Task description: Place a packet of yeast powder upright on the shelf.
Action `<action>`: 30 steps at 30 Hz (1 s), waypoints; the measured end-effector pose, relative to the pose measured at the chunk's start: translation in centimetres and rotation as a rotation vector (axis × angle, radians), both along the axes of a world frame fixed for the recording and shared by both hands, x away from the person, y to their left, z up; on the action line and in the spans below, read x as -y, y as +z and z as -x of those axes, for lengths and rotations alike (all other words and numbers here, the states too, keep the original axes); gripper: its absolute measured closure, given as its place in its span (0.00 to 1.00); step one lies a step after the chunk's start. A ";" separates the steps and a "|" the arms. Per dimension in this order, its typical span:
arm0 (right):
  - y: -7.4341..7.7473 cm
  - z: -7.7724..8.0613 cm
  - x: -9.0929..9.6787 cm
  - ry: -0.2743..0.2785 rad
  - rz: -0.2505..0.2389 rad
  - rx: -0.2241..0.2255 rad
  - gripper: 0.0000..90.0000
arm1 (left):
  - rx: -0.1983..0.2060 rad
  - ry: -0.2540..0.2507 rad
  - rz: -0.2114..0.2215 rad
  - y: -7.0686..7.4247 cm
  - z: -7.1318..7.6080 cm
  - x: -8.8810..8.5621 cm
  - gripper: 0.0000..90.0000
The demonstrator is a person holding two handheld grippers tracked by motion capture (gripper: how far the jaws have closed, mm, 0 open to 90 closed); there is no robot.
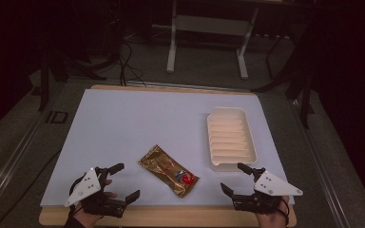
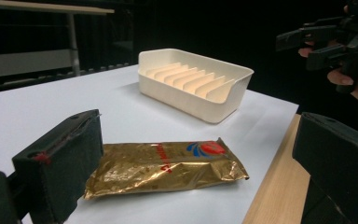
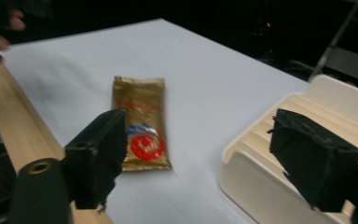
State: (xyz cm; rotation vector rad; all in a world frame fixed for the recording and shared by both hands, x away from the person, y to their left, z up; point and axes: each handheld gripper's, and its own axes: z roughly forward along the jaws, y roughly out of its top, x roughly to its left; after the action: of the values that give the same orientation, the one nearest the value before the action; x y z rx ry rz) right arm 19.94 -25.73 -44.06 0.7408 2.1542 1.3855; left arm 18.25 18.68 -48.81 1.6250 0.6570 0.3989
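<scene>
A gold foil snack packet (image 1: 168, 170) with a red and blue mark lies flat near the table's front edge, between my two grippers. It is also in the left gripper view (image 2: 168, 166) and the right gripper view (image 3: 141, 122). My left gripper (image 1: 125, 181) sits at the front left, jaws wide apart and empty, pointing toward the packet. At the front right my right gripper (image 1: 234, 177) is open too, with nothing between its jaws, just in front of a cream ribbed tray (image 1: 230, 138). The right gripper (image 2: 307, 46) also shows far off in the left gripper view.
The cream tray (image 2: 196, 81) (image 3: 256, 168) stands on the white table mat (image 1: 138, 123), right of centre. A wooden table edge (image 1: 171, 216) runs along the front. Behind the table stand a white desk frame (image 1: 209, 38) and dark floor cables.
</scene>
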 end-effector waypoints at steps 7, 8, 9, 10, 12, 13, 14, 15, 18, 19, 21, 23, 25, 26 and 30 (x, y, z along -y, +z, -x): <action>-0.3 -0.1 -0.4 0.016 0.007 -0.021 0.22 | 0.001 -0.061 -0.006 0.0 0.3 0.7 0.03; -0.3 -0.1 -0.4 0.016 0.007 -0.021 0.22 | 0.001 -0.061 -0.006 0.0 0.3 0.7 0.03; -0.2 0.0 -0.4 0.019 0.004 -0.009 0.22 | 0.002 -0.074 0.009 0.1 0.4 0.8 0.03; -0.2 0.0 -0.4 0.019 0.004 -0.009 0.22 | 0.002 -0.074 0.009 0.1 0.4 0.8 0.03; 0.2 0.5 -0.4 0.047 -0.015 0.029 0.19 | -0.031 -0.083 0.032 0.3 0.4 0.9 0.03; 0.2 0.6 -0.4 0.054 -0.020 0.042 0.17 | -0.035 -0.079 0.035 0.4 0.5 1.0 0.03; 0.3 0.7 -0.4 0.053 -0.022 0.056 0.15 | -0.035 -0.079 0.035 0.4 0.5 1.0 0.03; 0.4 0.7 -0.4 0.053 -0.021 0.062 0.15 | -0.067 -0.083 0.035 0.6 0.5 1.3 0.03; 0.4 0.8 -0.5 0.062 -0.027 0.049 0.14 | -0.085 -0.078 0.026 0.9 0.8 1.8 0.03; 0.4 0.8 -0.5 0.068 -0.029 0.047 0.14 | -0.085 -0.080 0.015 1.0 1.0 2.1 0.03; 0.5 0.9 -0.6 0.069 -0.026 0.048 0.14 | -0.084 -0.089 0.005 1.0 1.1 2.2 0.03; 0.5 1.0 -0.7 0.086 -0.036 0.058 0.13 | -0.072 -0.096 -0.015 1.1 1.4 2.8 0.03; 0.6 1.1 -0.7 0.080 -0.034 0.072 0.12 | -0.064 -0.109 -0.023 1.4 1.6 3.3 0.03; 0.7 1.0 -0.7 0.093 -0.043 0.061 0.12 | -0.064 -0.109 -0.023 1.4 1.6 3.3 0.03; 0.6 1.0 -1.0 0.099 -0.052 0.055 0.12 | -0.063 -0.114 -0.012 2.0 1.7 3.7 0.03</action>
State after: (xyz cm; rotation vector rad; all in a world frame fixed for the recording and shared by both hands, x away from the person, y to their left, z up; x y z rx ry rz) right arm 18.91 -24.74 -43.42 0.6148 2.1453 1.4996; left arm 16.52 14.95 -46.84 1.6836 0.6070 0.2700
